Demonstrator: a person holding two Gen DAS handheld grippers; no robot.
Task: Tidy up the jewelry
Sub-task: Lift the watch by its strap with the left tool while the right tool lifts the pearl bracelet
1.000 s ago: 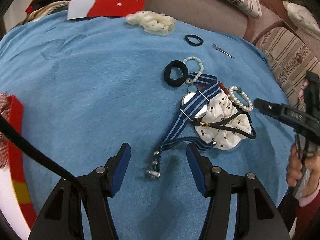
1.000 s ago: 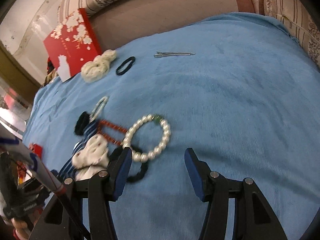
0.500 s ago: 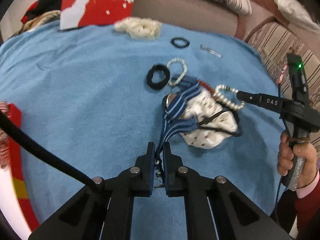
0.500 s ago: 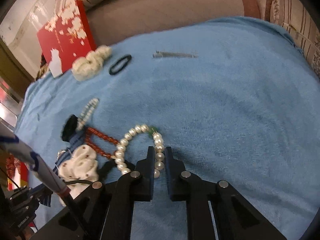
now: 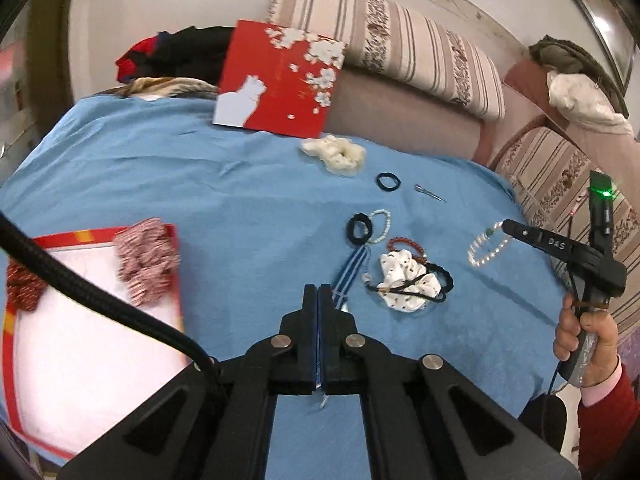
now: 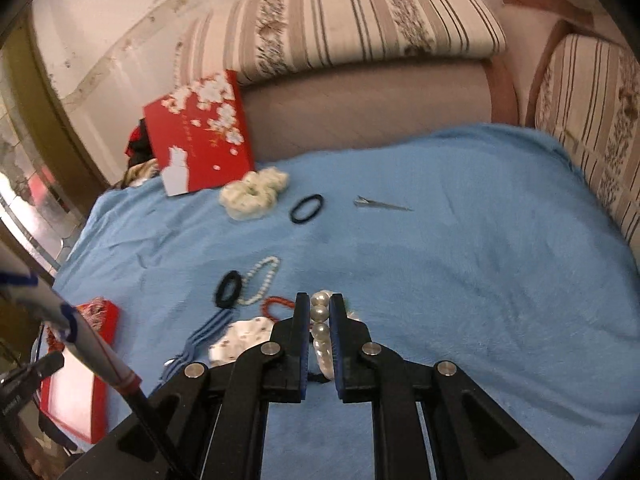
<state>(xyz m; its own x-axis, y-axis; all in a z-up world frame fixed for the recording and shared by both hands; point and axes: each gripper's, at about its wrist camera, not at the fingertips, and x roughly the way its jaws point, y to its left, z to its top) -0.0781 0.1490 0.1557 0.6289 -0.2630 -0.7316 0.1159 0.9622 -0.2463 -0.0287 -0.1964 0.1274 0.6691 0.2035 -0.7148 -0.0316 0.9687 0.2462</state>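
Left wrist view first: the left gripper has its jaws pressed together on the end of a blue-and-white striped strap, which trails away from the tips toward a fuzzy black hair tie on the blue blanket. Only writing I can read is "DAS" in white on the right gripper over at the right side, with a green light lit on the unit above it; the person's hand grips its handle. A pearl bracelet hangs from those tips. Just right of the strap there's a white dotted scrunchie with a thin black cord across it, and a red bead bracelet right behind it. At the left sits a red-edged tray with red patterned scrunchies in it. Right wrist view: the right gripper has its jaws clamped on the pearl bracelet, big round white pearls lined up between the blue pads, lifted over the blanket. Further back lie a cream scrunchie, a thin black hair tie and a metal hair clip, well apart from each other, plus a red box with white blossoms; its small print is too blurry to read.
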